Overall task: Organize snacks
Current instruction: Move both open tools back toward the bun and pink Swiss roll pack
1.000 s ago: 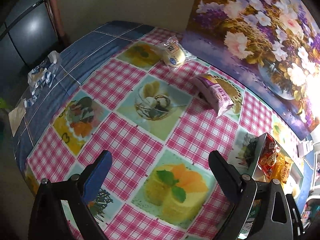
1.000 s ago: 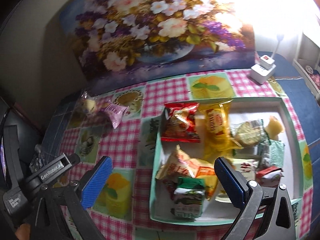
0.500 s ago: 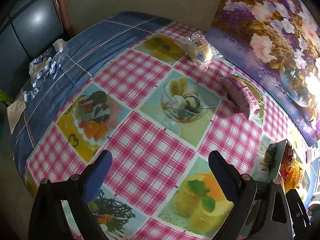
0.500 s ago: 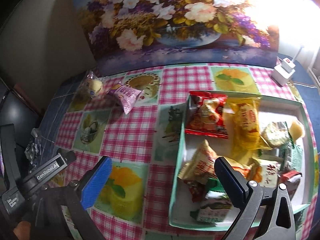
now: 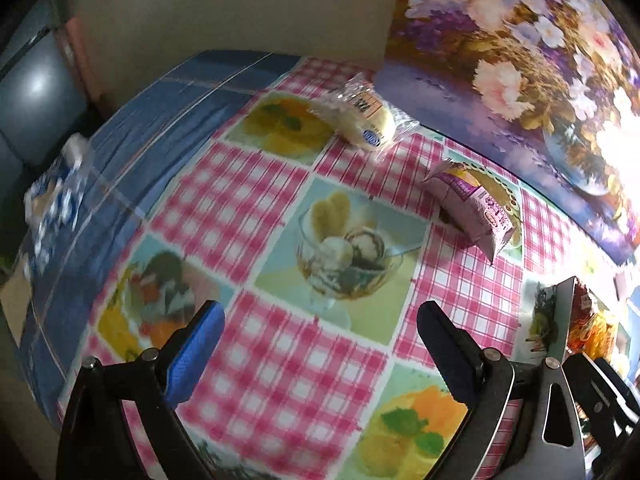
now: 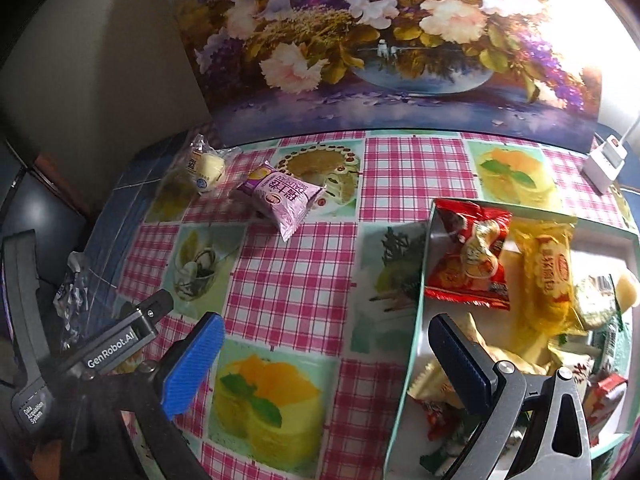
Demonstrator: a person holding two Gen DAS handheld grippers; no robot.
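Two loose snacks lie on the checked tablecloth near the flower painting: a purple packet [image 5: 472, 204] [image 6: 282, 198] and a clear-wrapped yellow bun [image 5: 362, 118] [image 6: 206, 168]. A pale green box [image 6: 412, 320] at the right holds several packets, among them a red one [image 6: 470, 258] and a yellow one [image 6: 548, 276]. My left gripper [image 5: 318, 344] hangs open above the cloth, well short of both loose snacks. My right gripper [image 6: 326, 352] is open too, its right finger over the box's left wall. Neither holds anything.
A large flower painting [image 6: 380, 40] leans along the table's far edge. A white power adapter [image 6: 604, 158] sits at the far right. A crumpled blue-white wrapper [image 5: 52, 196] lies on the blue cloth at the left, by the table edge.
Both grippers have moved left and forward toward the loose snacks. The bun and purple packet look nearer in the left wrist view; the box has slid right in the right wrist view.
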